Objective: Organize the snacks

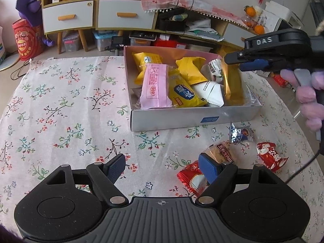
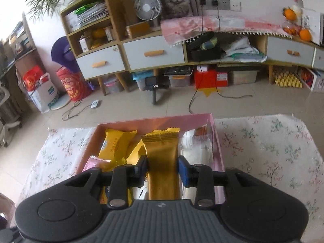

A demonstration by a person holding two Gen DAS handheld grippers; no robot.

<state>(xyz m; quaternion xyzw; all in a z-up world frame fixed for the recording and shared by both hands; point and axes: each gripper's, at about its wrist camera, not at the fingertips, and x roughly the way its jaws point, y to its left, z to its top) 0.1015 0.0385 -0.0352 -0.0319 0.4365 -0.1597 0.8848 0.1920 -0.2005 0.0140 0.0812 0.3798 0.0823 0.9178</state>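
Left wrist view shows the box (image 1: 194,119) already holding most snacks, four packets (image 1: 269,158) left on the cloth, the left gripper (image 1: 164,167) spread empty, the right gripper (image 2: 162,168) loosened around a gold packet (image 2: 162,154) over the box.

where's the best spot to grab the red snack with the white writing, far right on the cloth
Take the red snack across its puffy middle, coming down from above. It lies flat on the floral cloth, tilted, with crimped ends that would probably slip, so the tongs should close across its narrower width. It sits clear of the silver-blue packet, leaving room on both sides.
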